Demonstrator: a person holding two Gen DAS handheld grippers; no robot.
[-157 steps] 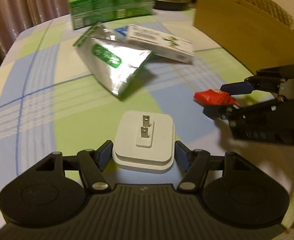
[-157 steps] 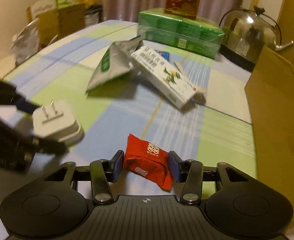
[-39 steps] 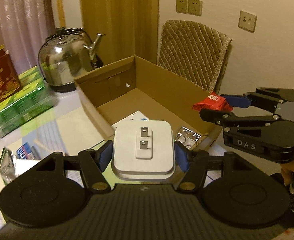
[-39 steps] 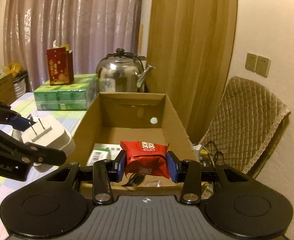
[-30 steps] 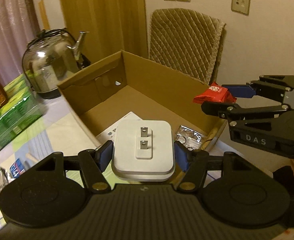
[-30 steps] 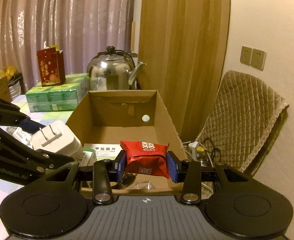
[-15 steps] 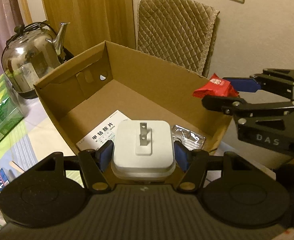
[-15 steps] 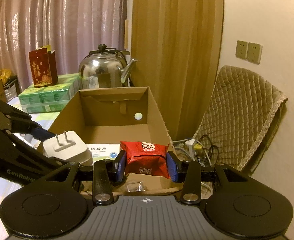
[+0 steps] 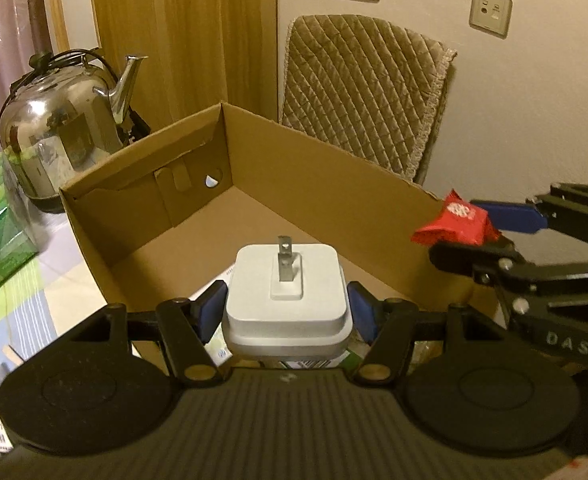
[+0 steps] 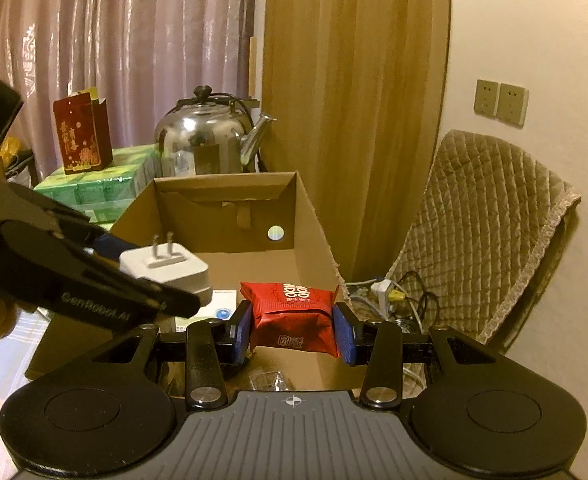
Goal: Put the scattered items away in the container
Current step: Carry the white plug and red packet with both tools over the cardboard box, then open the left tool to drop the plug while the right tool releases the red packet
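My left gripper (image 9: 287, 312) is shut on a white plug adapter (image 9: 286, 300), prongs up, and hangs over the near part of the open cardboard box (image 9: 334, 184). In the right wrist view the same adapter (image 10: 165, 270) sits inside the box's left wall. My right gripper (image 10: 291, 330) is shut on a red snack packet (image 10: 291, 314) above the box's near edge (image 10: 322, 368); from the left wrist view that packet (image 9: 456, 222) hovers at the box's right corner. A white leaflet (image 10: 221, 308) and a clear wrapper (image 10: 267, 380) lie on the box floor.
A steel kettle (image 9: 65, 120) stands behind the box, with green cartons (image 10: 97, 192) and a red gift box (image 10: 81, 140) to its left. A quilted chair back (image 9: 366, 92) stands beyond the box against the wall. A checked tablecloth (image 9: 21, 308) lies at the left, with a small box at the edge.
Both grippers carried their items from the table to the box. Over the last second the left gripper advanced over the box and dipped; the right gripper barely shifted.
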